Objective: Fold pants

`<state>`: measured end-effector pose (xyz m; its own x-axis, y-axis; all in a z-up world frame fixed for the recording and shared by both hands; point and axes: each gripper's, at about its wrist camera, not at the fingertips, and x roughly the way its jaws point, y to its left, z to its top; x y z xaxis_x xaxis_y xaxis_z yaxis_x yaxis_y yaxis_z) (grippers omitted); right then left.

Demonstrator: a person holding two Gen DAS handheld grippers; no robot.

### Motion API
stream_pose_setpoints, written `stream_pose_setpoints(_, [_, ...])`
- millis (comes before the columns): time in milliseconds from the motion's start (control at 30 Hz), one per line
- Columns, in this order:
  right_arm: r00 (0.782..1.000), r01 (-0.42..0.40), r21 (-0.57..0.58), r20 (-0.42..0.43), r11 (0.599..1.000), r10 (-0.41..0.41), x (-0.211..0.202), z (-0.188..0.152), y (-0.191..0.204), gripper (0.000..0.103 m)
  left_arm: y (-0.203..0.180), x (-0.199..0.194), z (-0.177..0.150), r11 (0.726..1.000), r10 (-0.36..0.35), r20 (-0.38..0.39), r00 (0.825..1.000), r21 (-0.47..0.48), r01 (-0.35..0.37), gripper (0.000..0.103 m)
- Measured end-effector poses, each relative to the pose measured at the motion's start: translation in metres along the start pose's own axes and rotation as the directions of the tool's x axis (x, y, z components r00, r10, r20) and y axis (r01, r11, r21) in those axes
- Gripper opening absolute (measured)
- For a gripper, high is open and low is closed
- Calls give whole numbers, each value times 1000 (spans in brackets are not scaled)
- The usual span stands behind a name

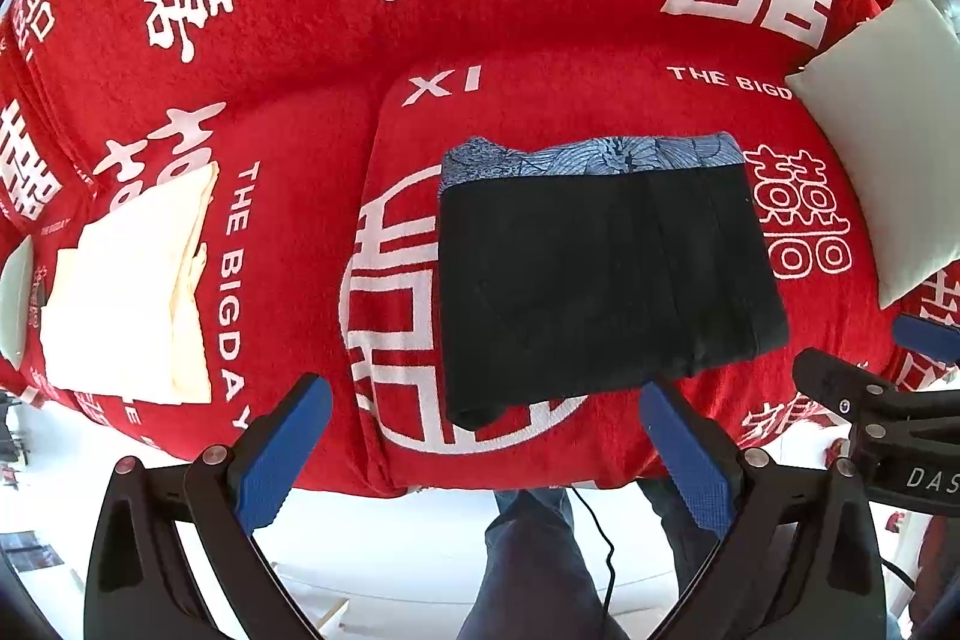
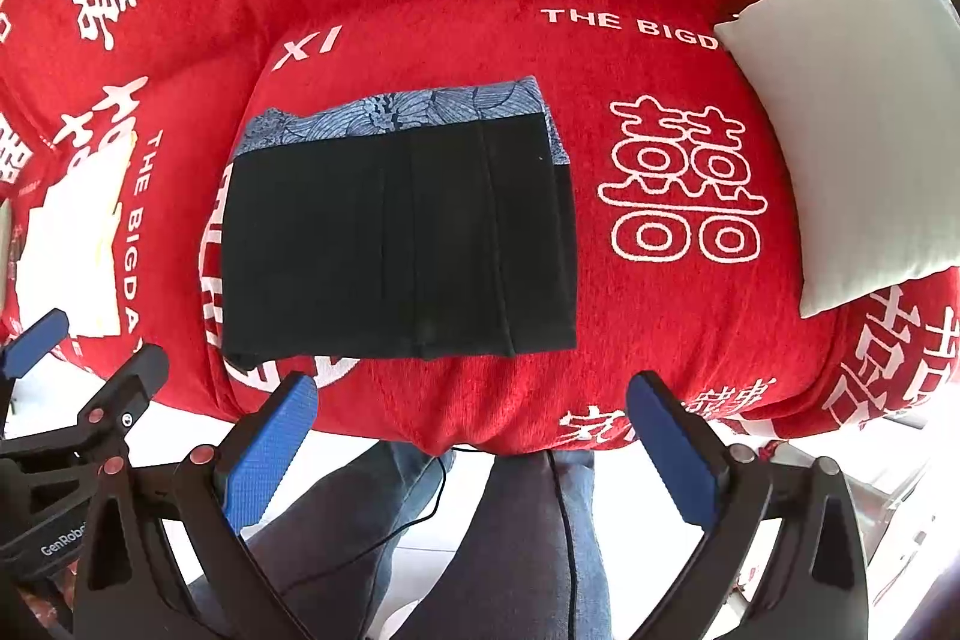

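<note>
One pair of black pants [image 1: 606, 280] sits folded into a neat rectangle on the middle seat cushion of the sofa, lying flat, with a strip of blue patterned fabric [image 1: 594, 160] peeking out along its far edge, so it looks like the black layer is folded over something printed, though I can't tell if that strip is lining or a separate piece. Underneath is a red sofa cover [image 1: 540, 40] with big white characters and "THE BIGDAY" lettering all over it. Both claws are hanging off the front edge of the seat, not touching the pants: the left gripper [image 1: 486, 451] has its blue-padded fingers spread wide apart with nothing between them, and the right gripper [image 2: 471, 451] is the same deal, jaws wide and empty. They're right next to each other, each one poking into the edge of the other's view. Off to the left on the next cushion there's a folded cream cloth [image 1: 132, 292], well apart from the pants, and on the right end a pale pillow [image 2: 852, 118] leans against the armrest. Below the grippers you can see the person's legs [image 2: 522, 538] in jeans and a thin black cable [image 2: 567, 520] hanging down over a white floor.
</note>
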<state>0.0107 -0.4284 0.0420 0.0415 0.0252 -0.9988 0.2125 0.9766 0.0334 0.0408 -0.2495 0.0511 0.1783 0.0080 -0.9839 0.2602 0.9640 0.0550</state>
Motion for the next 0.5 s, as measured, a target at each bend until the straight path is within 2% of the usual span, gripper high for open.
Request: stream_pose_setpoints(500, [1000, 7, -10, 6, 1000, -7, -1, 0, 4, 103, 6, -2, -2, 999, -23, 11, 1000, -24, 24, 103])
